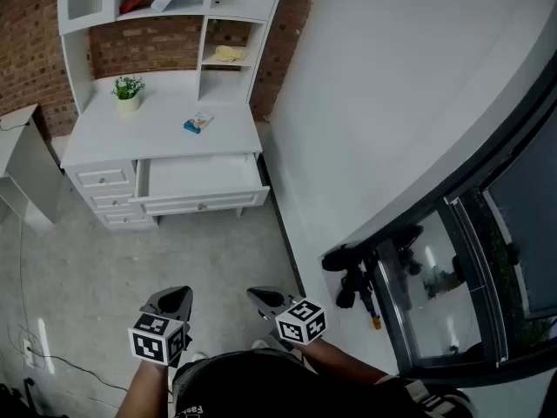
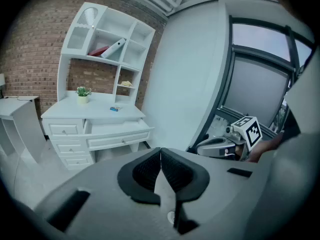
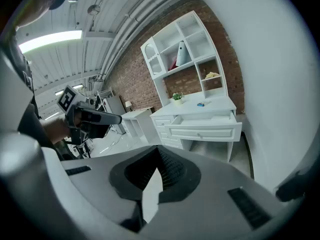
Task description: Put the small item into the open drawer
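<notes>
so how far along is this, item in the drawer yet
Done: the drawer stands open. In hand: nothing; left gripper and right gripper are shut, empty, far from the desk. Left: lift the small item off its top into the drawer.

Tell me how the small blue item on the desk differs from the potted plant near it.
The potted plant stands upright; the small blue item lies flat. The plant is the taller, with green leaves in a pale pot; the item is low and mostly blue. The plant sits toward the left of the white desktop, the item further right, behind the open drawer. Both rest on that desktop, apart from each other.
</notes>
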The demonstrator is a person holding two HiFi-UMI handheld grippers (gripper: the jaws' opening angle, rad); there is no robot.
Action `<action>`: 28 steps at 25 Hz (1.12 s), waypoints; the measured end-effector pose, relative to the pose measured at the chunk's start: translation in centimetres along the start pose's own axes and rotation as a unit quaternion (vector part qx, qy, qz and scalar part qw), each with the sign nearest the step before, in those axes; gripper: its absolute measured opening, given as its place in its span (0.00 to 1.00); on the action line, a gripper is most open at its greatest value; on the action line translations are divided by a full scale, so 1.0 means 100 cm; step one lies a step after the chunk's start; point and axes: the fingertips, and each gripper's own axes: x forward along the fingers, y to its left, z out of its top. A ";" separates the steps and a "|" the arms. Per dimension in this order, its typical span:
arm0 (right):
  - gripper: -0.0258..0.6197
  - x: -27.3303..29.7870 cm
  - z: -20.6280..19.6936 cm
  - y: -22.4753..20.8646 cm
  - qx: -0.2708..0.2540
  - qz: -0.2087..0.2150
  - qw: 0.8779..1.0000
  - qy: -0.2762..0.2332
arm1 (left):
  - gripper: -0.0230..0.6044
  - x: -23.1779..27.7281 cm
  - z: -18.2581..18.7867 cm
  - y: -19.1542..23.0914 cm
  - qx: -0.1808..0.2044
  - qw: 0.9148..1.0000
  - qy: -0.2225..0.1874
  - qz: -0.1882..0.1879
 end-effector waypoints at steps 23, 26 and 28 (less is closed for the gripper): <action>0.05 0.007 -0.001 0.003 -0.006 -0.019 1.000 0.008 | 0.07 -0.001 0.000 0.010 -0.004 1.000 -0.006 -0.008; 0.05 0.014 0.002 0.009 -0.009 -0.021 1.000 0.006 | 0.07 -0.006 -0.002 0.017 -0.008 1.000 -0.007 -0.009; 0.05 0.019 0.003 0.017 -0.012 -0.020 1.000 0.006 | 0.07 -0.011 -0.005 0.024 -0.010 1.000 -0.007 -0.010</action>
